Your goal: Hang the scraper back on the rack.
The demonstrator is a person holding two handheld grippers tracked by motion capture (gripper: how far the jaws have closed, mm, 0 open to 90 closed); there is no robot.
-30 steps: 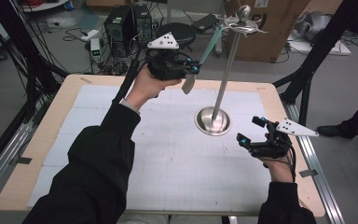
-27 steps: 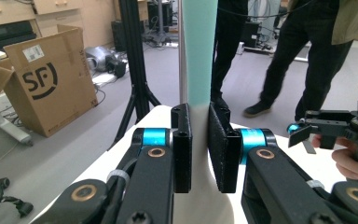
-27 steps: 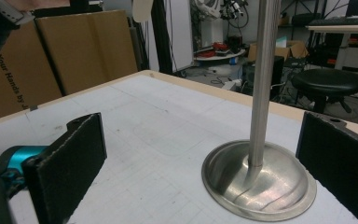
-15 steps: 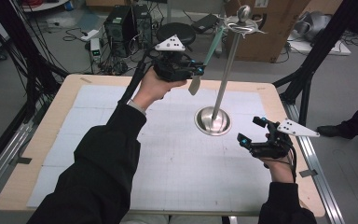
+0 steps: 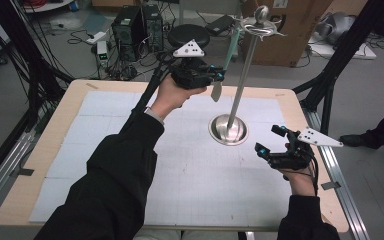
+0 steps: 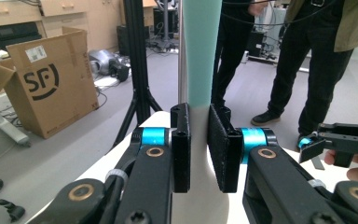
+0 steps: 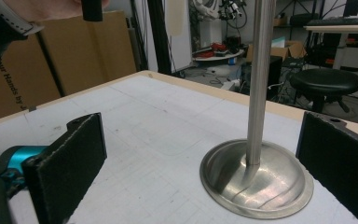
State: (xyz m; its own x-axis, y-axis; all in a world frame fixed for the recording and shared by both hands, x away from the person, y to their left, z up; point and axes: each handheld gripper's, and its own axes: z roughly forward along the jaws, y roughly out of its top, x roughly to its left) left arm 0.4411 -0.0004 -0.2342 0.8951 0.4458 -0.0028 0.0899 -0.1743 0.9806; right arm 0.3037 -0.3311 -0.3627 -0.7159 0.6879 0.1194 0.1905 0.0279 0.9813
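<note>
Left gripper, held up over the far edge of the tabletop, has its two black jaws set either side of a hanging spatula, whose teal handle rises between the pads in the left gripper view; the jaws have just been easing apart, and a thin gap shows beside the white lower part of the spatula, so the pads look no longer pressed on it. Largest in the scene, the pale gridded tabletop with its wooden border carries a steel stand, its round base sitting right of the middle, toward the far edge, and its pole rising to a ball-topped head with hooks. From that head the spatula hangs down on the left side of the pole, clear of the tabletop. Near the right edge, the right gripper rests low in the person's hand with its jaws wide apart and nothing between them; in the right gripper view they frame the base and the foot of the pole, apart from both. On the floor beyond the far edge stand a black stool and a cardboard box
</note>
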